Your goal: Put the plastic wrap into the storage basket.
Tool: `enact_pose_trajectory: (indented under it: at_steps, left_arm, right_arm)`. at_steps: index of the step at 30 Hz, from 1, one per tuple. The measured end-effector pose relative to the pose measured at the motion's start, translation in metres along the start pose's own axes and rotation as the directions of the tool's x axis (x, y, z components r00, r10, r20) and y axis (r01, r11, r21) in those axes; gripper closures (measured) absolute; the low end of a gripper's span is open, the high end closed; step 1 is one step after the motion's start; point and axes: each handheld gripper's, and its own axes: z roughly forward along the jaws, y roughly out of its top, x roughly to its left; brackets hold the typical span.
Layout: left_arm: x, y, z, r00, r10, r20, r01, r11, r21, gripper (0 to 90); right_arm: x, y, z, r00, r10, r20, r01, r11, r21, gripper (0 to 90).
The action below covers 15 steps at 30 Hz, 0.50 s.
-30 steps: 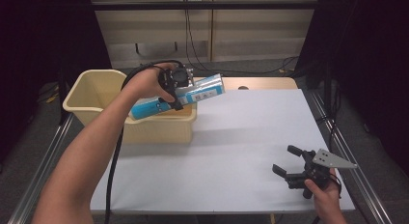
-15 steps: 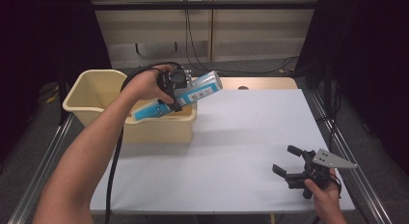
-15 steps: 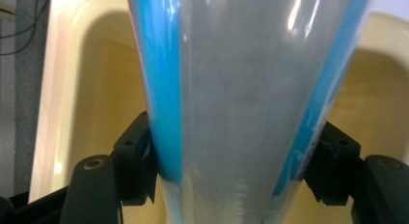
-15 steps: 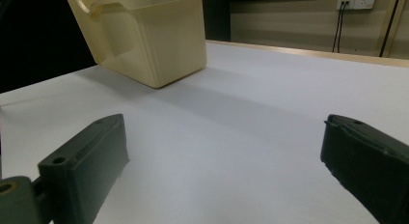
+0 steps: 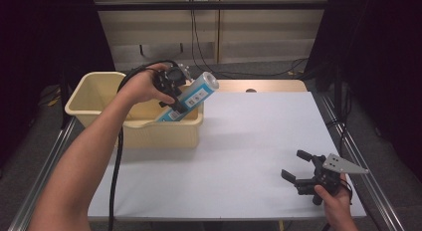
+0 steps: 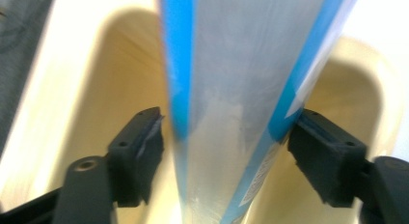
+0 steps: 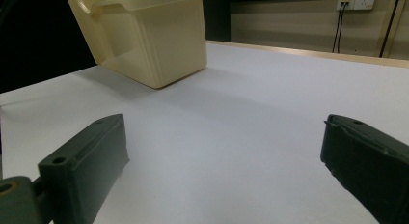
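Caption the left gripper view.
Left claw just opening around the blue-and-white tube above the cream bin.

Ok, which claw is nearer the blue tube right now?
Left. The left claw has the blue tube between its jaws over the yellow bin; the right claw sits far off at the table's near right corner.

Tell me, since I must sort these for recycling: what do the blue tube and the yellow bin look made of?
Blue tube: seemingly soft plastic or laminate with a satin sheen, going by its printed label. Yellow bin: likely rigid moulded plastic, matte, with rounded corners and rolled rim.
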Motion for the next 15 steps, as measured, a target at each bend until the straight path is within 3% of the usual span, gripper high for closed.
enact_pose_trajectory:
  at_steps: [7,15]
  left_arm:
    - [-0.002,-0.004,-0.009,0.9995,-0.031,-0.002,0.031,0.9993,0.019,16.1]
    - [-0.008,-0.006,-0.017,0.9983,-0.059,-0.003,0.059,0.9980,-0.023,11.1]
  right_arm:
    - [0.001,0.000,0.000,1.0000,0.000,0.006,0.000,1.000,0.009,2.3]
    - [-0.001,-0.001,-0.001,0.9999,0.001,0.014,-0.001,1.000,0.014,2.3]
